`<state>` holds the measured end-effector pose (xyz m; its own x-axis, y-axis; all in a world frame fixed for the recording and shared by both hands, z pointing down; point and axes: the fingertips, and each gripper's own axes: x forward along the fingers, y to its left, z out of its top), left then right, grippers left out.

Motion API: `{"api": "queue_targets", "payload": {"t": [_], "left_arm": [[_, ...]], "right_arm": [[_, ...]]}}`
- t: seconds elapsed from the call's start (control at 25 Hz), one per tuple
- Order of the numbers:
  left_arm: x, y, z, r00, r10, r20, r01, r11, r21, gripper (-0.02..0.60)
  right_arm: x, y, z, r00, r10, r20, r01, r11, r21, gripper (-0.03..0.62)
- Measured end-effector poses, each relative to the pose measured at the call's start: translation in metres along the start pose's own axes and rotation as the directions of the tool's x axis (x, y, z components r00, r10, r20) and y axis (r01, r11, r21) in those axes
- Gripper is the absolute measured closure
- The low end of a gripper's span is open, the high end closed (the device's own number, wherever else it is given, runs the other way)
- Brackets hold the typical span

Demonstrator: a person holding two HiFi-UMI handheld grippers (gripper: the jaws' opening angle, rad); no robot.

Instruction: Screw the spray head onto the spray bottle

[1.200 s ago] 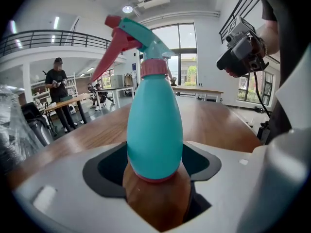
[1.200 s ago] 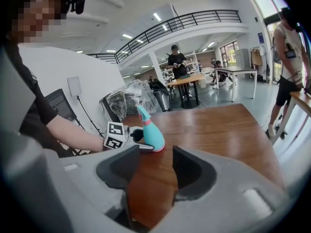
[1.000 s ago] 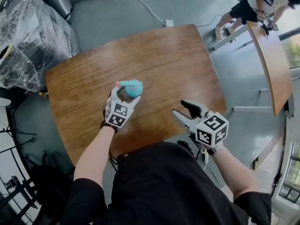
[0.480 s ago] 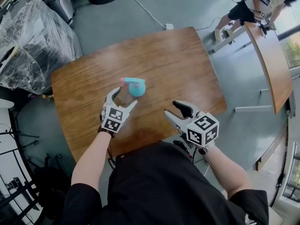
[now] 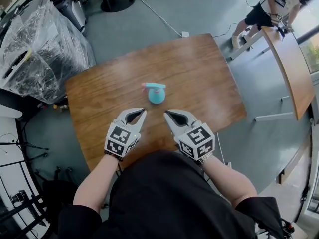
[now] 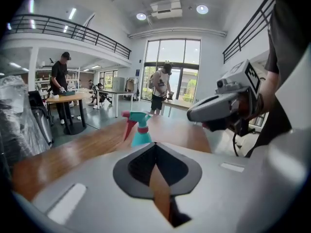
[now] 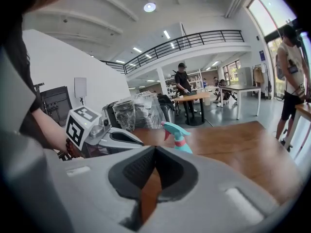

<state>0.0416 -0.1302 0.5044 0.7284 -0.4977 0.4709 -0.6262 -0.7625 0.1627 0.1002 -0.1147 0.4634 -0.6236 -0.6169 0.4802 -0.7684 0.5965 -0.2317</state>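
Nearest, just short of the spray bottle [image 5: 156,93], the left tool [image 5: 143,112] and right tool [image 5: 167,113] are being held side by side above the bench [image 5: 199,68], each with jaws just closed tip to tip (nothing is being gripped between them). Beyond them, the bottle is being left upright and untouched, its spray head [image 5: 152,85] on top.

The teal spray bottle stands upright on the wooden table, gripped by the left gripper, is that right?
No. The left gripper grips nothing: its jaws have just closed, empty, short of the spray bottle, which stands upright and free on the wooden table, as the head view shows.
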Motion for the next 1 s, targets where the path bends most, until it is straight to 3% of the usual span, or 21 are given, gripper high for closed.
{"api": "queue_targets", "payload": {"t": [0.16, 0.28, 1.0], "left_arm": [[-0.015, -0.008, 0.024, 0.998, -0.053, 0.041, 0.055, 0.997, -0.046, 0.566], [-0.02, -0.012, 0.035, 0.996, -0.068, 0.063, 0.071, 0.997, -0.033, 0.566], [-0.022, -0.022, 0.034, 0.993, -0.102, 0.058, 0.103, 0.994, -0.02, 0.566]], "right_arm": [[0.01, 0.019, 0.009, 0.999, -0.005, 0.038, 0.005, 1.0, -0.009, 0.602], [0.013, 0.025, 0.015, 0.998, -0.014, 0.065, 0.015, 1.0, -0.01, 0.602], [0.006, 0.027, 0.011, 0.996, -0.08, 0.05, 0.081, 0.997, -0.014, 0.602]]}}
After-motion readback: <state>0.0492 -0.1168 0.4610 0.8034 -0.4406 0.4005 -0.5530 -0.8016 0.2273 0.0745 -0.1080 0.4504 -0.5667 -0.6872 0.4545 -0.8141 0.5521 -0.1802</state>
